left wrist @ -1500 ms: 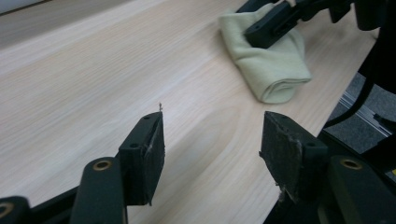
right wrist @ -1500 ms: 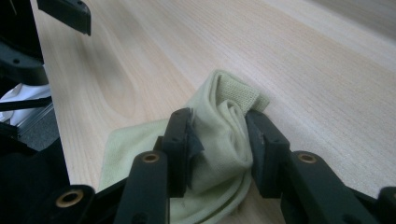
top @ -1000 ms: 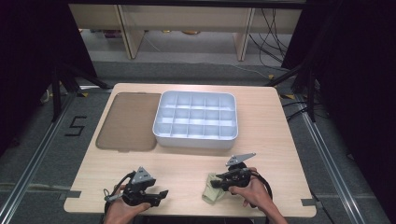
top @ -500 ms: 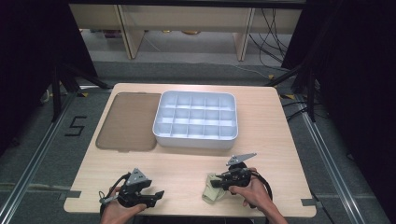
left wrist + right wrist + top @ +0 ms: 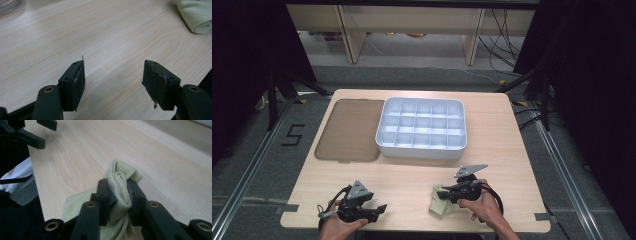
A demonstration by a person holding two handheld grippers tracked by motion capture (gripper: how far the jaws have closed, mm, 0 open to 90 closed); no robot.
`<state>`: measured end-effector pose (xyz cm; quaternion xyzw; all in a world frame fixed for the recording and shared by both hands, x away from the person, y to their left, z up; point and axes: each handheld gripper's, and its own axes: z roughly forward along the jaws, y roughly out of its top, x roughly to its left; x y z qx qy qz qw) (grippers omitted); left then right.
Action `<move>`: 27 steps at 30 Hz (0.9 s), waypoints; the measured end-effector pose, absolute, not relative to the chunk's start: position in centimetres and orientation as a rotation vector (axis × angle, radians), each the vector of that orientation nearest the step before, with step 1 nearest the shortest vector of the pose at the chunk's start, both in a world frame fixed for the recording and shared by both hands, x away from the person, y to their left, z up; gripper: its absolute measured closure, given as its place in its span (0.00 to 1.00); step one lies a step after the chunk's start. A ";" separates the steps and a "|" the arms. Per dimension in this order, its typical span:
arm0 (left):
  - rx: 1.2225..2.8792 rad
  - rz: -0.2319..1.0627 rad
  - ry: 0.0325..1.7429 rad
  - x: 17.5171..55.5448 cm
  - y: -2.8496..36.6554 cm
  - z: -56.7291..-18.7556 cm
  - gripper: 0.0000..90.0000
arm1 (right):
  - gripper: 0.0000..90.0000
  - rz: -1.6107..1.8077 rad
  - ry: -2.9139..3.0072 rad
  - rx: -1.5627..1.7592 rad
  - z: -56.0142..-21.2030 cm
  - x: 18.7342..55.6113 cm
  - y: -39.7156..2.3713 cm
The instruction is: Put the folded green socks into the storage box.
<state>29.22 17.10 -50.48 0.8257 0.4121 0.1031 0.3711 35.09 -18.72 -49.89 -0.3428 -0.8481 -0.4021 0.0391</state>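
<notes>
Right gripper view: the right gripper (image 5: 119,192) pinches a folded pale-green cloth (image 5: 120,182) between its jaws, near the tabletop's (image 5: 412,175) front edge, right of centre. The left gripper (image 5: 113,82), jaws apart and holding nothing, hovers by the front-left corner, apparently just above the wood.

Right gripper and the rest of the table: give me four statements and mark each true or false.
1. The right gripper is shut on the pale green cloth. True.
2. The left gripper holds the cloth as well. False: its jaws stand open over bare table.
3. The white compartment tray has things in it. False: its compartments look empty.
4. A brown lid lies flat on the table beside the tray. True.
</notes>
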 end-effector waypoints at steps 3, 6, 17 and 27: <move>2.135 0.269 1.034 29.2 17.1 -50.5 0.38 | 0.83 -1.269 -2.627 -1.041 -49.2 34.9 -18.8; 2.126 0.274 1.042 29.2 17.0 -50.5 0.38 | 0.83 -1.330 -2.639 -1.023 -48.7 34.8 -19.0; 2.122 0.291 1.043 29.2 17.0 -50.4 0.37 | 0.83 -1.394 -2.643 -1.040 -46.8 34.3 -19.5; 2.081 0.325 1.077 29.0 16.8 -50.2 0.29 | 0.83 -1.459 -2.669 -1.023 -45.8 34.4 -19.9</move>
